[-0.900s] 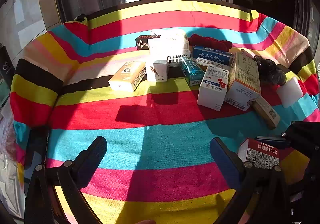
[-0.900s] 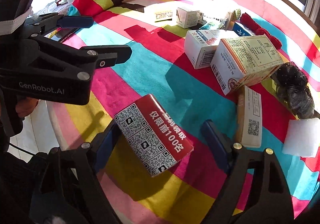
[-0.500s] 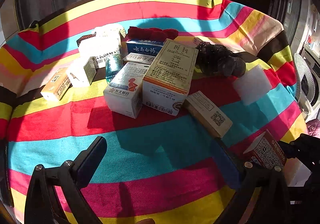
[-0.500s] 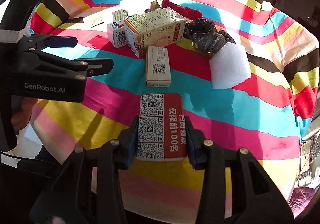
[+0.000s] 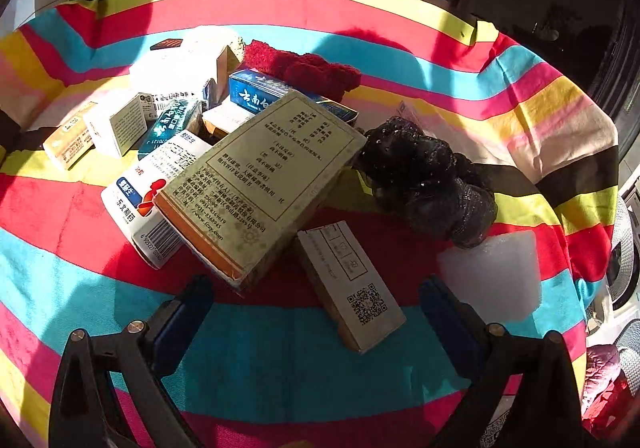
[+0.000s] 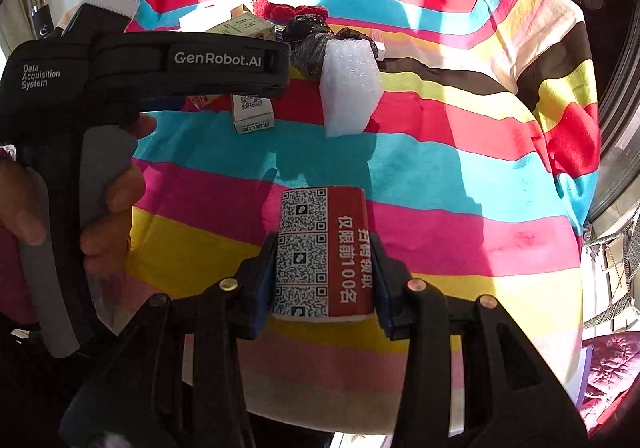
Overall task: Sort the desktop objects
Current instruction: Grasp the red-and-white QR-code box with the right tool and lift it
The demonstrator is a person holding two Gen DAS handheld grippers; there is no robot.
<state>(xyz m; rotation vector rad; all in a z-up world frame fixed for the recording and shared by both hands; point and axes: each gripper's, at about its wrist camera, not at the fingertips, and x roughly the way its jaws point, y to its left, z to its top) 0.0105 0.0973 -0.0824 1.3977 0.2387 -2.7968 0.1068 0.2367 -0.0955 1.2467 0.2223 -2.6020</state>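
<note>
Right gripper (image 6: 324, 272) now has the red QR-code box (image 6: 322, 252) clamped between both fingers (image 6: 256, 288), pads pressing its two long sides; a second ago the box lay loose and skewed on the striped cloth (image 6: 460, 175) between wide-apart fingers, so the pick is done. Box looks lifted clear of the counter near the front edge, over the yellow and pink stripes, but contact underneath is hard to tell. Left gripper (image 5: 316, 312) has swung from the left end of the pile to its right end: fingers (image 5: 184, 312) fully spread, nothing between them, hovering just short of the beige QR box (image 5: 352, 284). Big yellow medicine box (image 5: 264, 183) leans on the white-and-blue box (image 5: 148, 203); black lumpy bundle (image 5: 432, 187) and white foam block (image 5: 496, 272) sit to the right, red knit piece (image 5: 308, 71) behind. My read: red box is ready to be carried to its group, and the left side is lining up the beige box as next pick. Risk: the leaning yellow box could get nudged on approach.
</note>
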